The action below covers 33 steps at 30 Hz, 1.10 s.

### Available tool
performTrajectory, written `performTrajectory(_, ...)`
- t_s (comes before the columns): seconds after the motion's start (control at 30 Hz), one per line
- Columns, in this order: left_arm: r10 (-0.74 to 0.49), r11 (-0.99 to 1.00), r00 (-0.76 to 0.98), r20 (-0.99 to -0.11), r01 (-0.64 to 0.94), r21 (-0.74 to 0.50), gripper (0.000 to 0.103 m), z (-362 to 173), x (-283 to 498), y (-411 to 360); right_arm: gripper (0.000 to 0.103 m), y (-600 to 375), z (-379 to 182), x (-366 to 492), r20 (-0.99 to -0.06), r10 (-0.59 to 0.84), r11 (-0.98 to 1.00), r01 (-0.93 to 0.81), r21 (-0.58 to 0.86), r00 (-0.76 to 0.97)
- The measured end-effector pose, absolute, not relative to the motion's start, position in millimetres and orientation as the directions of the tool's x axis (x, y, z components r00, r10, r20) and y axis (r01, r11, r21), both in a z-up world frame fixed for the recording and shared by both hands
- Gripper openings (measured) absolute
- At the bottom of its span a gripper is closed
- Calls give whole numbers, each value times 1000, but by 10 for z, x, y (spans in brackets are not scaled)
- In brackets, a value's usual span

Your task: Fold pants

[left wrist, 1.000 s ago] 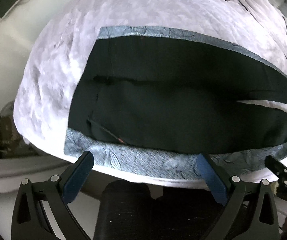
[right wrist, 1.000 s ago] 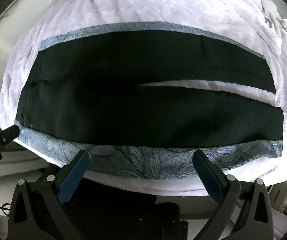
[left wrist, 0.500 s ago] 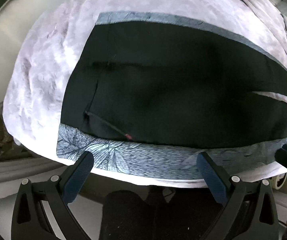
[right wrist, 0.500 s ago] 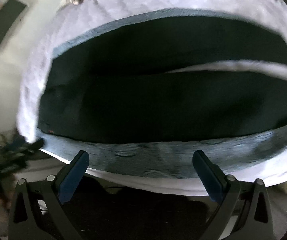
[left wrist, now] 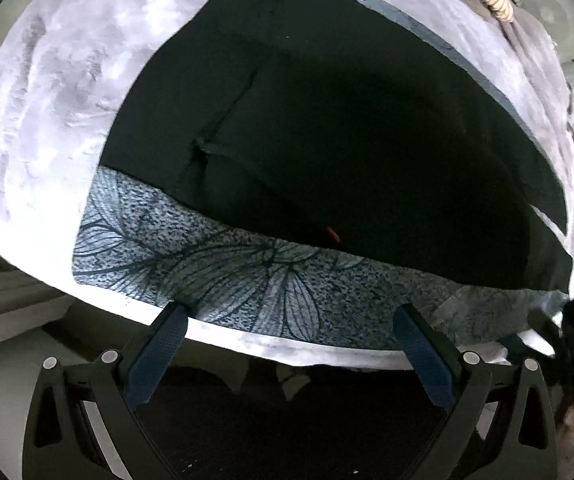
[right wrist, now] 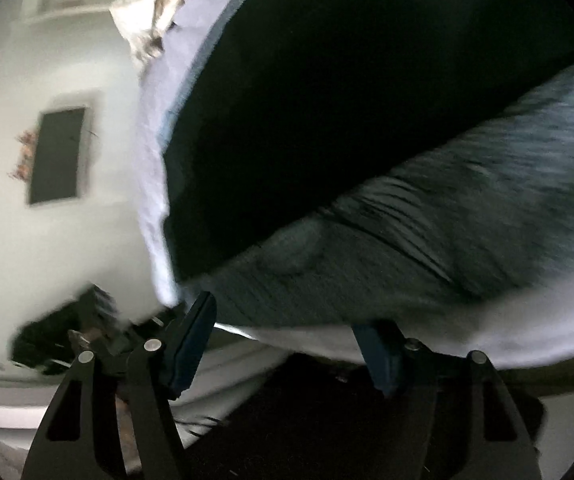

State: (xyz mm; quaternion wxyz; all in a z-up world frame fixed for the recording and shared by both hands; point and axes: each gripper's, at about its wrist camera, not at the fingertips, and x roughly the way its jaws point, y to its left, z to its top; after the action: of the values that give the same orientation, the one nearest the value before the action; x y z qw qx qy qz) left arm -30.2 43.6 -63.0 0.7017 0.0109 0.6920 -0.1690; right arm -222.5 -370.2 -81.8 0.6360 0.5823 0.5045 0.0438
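Pants [left wrist: 347, 128], black, lie flat and unfolded on a patterned grey cloth [left wrist: 247, 276] over the bed [left wrist: 47, 92], filling each view from nine to three o'clock. Step in hand looks like the reach for the near edge. Left claw [left wrist: 291, 320] gapes empty; right claw [right wrist: 283, 320] is closing, nothing yet between its pads. Next, each must pinch fabric only.

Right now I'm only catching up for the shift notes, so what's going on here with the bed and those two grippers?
A person with a handheld gripper in each hand is starting to fold dark pants spread flat on a leaf-patterned cloth over a pale bedspread. The left gripper is open at the bed's near edge, holding nothing. The right gripper is closing near the cloth's edge, with nothing clearly caught between its pads. No fold is made yet.
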Motion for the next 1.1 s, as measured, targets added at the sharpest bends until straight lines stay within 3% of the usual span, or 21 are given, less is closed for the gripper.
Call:
performTrajectory(0.2,-344,913,-43,-938,216,-345,103,-602,-306,509,73,-3434,-1005,-1927,-437,711,132,505,853,551)
performTrajectory(0.37,-496,856,-62,-866,131,-500,103,-520,-261,637,74,-3483,-483,-1598,-319,679,86,360,929,661)
performTrajectory(0.5,-598,800,-68,-799,23,-600,103,-597,-227,565,74,-3565,-169,-1447,-310,674,127,308,943,671)
performTrajectory(0.67,-634,772,-4,-773,-67,-632,103,-749,96,413,74,-3515,-261,-1532,-378,684,166,371,914,624)
performTrajectory(0.73,-625,778,0,-781,-87,-623,97,-787,216,396,75,-3520,-404,-1675,-413,681,187,402,896,604)
performTrajectory(0.9,-545,838,-29,-838,-46,-544,60,-839,343,377,75,-3666,-688,-2051,-509,606,189,511,838,611)
performTrajectory(0.97,-531,847,-39,-847,-27,-530,53,-814,314,493,74,-3788,-792,-2220,-526,569,144,553,820,632)
performTrajectory(1.0,-523,852,-41,-851,-21,-523,49,-794,300,561,65,-3865,-856,-2317,-524,549,105,569,816,651)
performTrajectory(1.03,-510,860,-43,-859,-12,-510,48,-789,329,511,36,-3923,-889,-2377,-516,536,71,574,816,668)
performTrajectory(1.1,-501,865,-40,-864,-2,-501,41,-732,311,558,9,-4052,-926,-2462,-521,504,29,589,807,689)
